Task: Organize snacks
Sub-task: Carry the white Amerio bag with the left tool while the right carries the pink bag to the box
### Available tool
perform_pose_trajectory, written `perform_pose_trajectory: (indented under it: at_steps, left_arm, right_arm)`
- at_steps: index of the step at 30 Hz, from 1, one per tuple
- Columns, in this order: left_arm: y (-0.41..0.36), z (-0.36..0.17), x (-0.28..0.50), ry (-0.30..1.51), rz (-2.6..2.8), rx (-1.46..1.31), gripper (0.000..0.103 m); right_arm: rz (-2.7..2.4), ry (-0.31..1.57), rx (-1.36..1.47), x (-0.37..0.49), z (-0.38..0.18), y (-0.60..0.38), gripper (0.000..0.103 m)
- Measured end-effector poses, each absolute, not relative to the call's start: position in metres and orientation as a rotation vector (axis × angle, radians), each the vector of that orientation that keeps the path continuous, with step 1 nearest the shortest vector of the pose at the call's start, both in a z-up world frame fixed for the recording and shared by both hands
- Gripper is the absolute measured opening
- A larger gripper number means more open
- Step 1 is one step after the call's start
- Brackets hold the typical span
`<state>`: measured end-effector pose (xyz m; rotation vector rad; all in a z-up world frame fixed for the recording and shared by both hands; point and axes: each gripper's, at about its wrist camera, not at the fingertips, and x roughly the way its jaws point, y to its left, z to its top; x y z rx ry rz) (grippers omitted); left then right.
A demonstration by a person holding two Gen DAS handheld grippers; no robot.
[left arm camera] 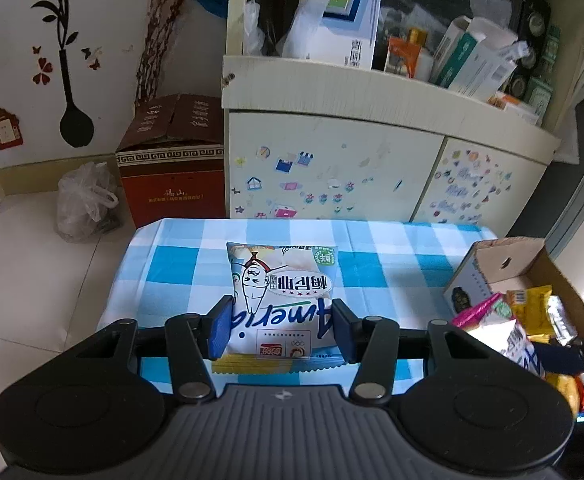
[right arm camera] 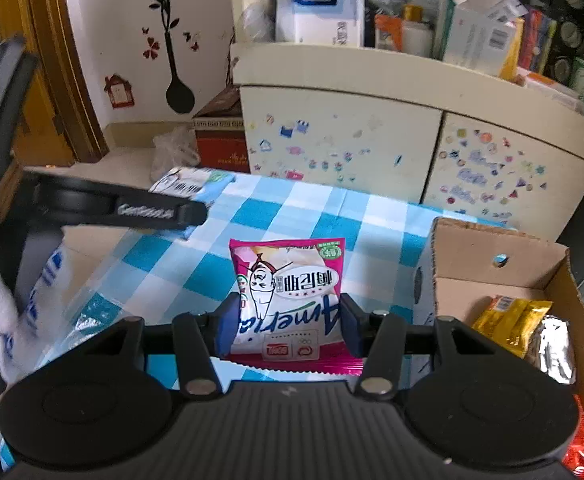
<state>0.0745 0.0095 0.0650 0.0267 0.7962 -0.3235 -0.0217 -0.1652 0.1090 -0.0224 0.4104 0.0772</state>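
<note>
The left tongs (left arm camera: 282, 330) are clamped on a pale blue and white crinkle-edged snack packet (left arm camera: 280, 304), their blue pads (left arm camera: 221, 330) pressing on its two sides near its lower seam. The packet hangs above the blue and white checked cloth of the worktop (left arm camera: 172, 268), and the cloth beneath and beyond it lies bare up to the far edge.

The right tongs (right arm camera: 288, 326) are clamped the same way on a pink and white snack packet (right arm camera: 290, 300) of the same make, held over the middle of the worktop. In the right wrist view the left tool crosses the near left corner as a dark bar, with its blue packet partly hidden behind it and a white sleeve or glove at the frame's left edge.

Just to the right of the pink packet stands an open brown cardboard box (right arm camera: 492, 256), its tall back flap upright and its left wall close beside the right tongs. Inside lie a yellow wrapper (right arm camera: 508, 320), a silver foil packet (right arm camera: 554, 348) and a red packet (right arm camera: 576, 444) at the near right corner; the far part of the box floor is bare.

Past the worktop's far edge stands a cream cabinet with sticker-covered doors (left arm camera: 332, 168), its shelf crowded with cartons. To the left of it, on the pale tiled floor (left arm camera: 24, 272), sit a red-brown cardboard carton (left arm camera: 172, 168) and a clear plastic bag (left arm camera: 84, 200). The floor to the worktop's left is open.
</note>
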Motion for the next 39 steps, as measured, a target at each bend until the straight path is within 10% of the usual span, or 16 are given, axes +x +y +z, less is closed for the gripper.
perform_pose_trajectory:
  at_steps: [39]
  left_arm:
    - [-0.12, 0.089, -0.022, 0.756, -0.647, 0.022, 0.056]
  right_arm:
    - [-0.107, 0.189, 0.374, -0.109, 0.156, -0.341, 0.052]
